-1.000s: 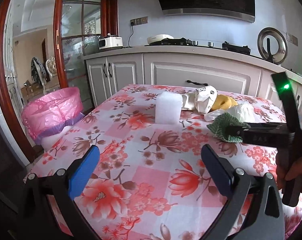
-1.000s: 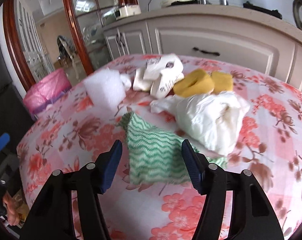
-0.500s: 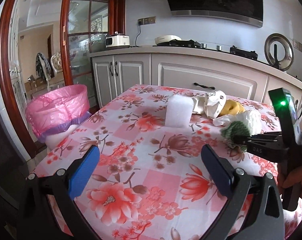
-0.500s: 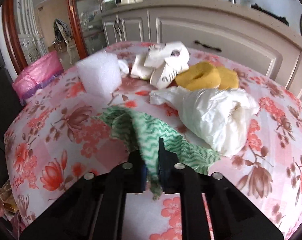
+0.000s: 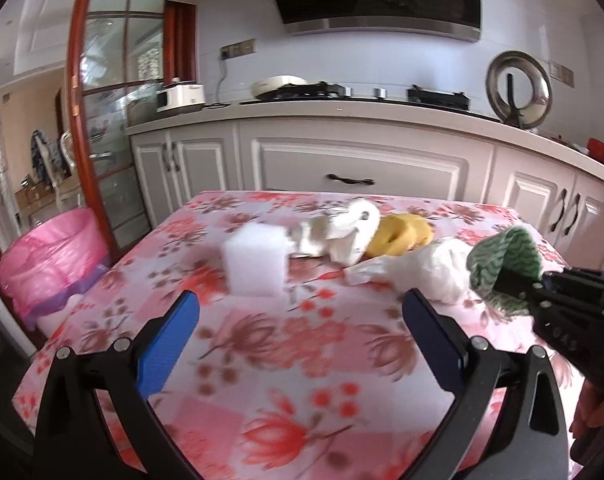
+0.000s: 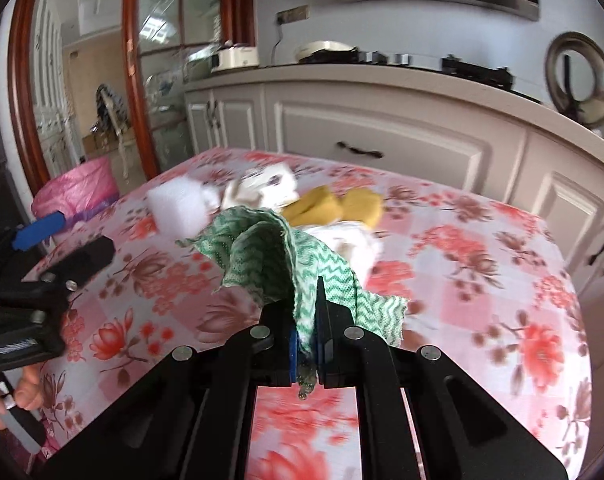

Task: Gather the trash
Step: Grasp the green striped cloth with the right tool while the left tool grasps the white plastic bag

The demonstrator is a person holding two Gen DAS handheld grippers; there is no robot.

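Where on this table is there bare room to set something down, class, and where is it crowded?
Free: the near tablecloth in front of the white foam block, and the right side past the yellow sponges. Crowded: the far middle, where block, crumpled paper, sponges and white bag cluster.

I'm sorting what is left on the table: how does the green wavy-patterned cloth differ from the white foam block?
The green wavy-patterned cloth is limp and crumpled; the white foam block is a stiff, boxy shape. The cloth is lifted, pinched in the shut right gripper; the block stands on the floral tablecloth, untouched. The cloth is patterned green; the block is plain white. Both are near the same pile of trash.
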